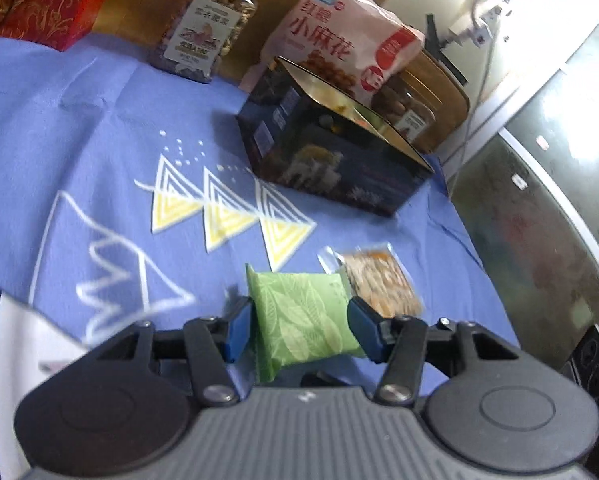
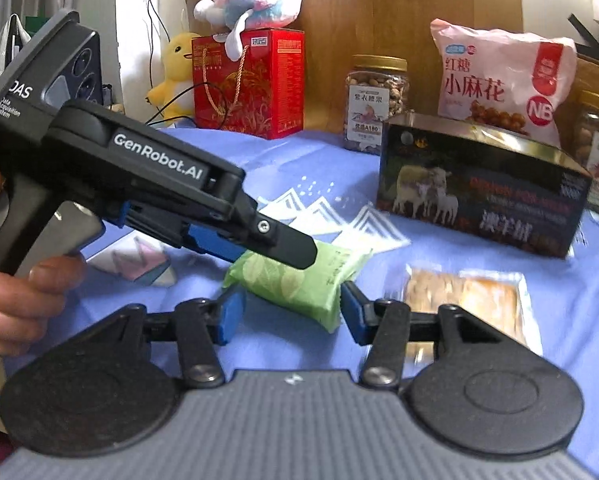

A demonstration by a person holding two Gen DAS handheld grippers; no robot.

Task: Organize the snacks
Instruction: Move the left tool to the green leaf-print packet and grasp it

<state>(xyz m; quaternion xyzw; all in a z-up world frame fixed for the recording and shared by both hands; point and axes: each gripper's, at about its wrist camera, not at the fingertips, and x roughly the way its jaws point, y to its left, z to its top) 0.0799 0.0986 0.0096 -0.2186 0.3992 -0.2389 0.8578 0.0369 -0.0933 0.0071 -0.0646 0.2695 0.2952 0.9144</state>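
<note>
**Green packet between the left jaws**

At the far left of the right wrist view a hand (image 2: 15, 296) holds the left gripper (image 2: 287, 248), whose jaws straddle the green snack packet (image 2: 299, 280) lying on the blue cloth (image 2: 279, 152); whether they press it I cannot tell. In the left wrist view the left gripper's blue pads (image 1: 239, 326) sit just beside the packet's 2 sides. The right gripper (image 2: 291, 312) hovers near the packet's end with its jaws spread apart, holding nothing. Just to the right lies a clear packet of brown snacks (image 2: 465, 300). Behind it stands a dark open box (image 2: 479, 196), then a nut jar (image 2: 375, 100) and a pink snack bag (image 2: 499, 80). A red gift box (image 2: 251, 84) stands farther left.
</note>
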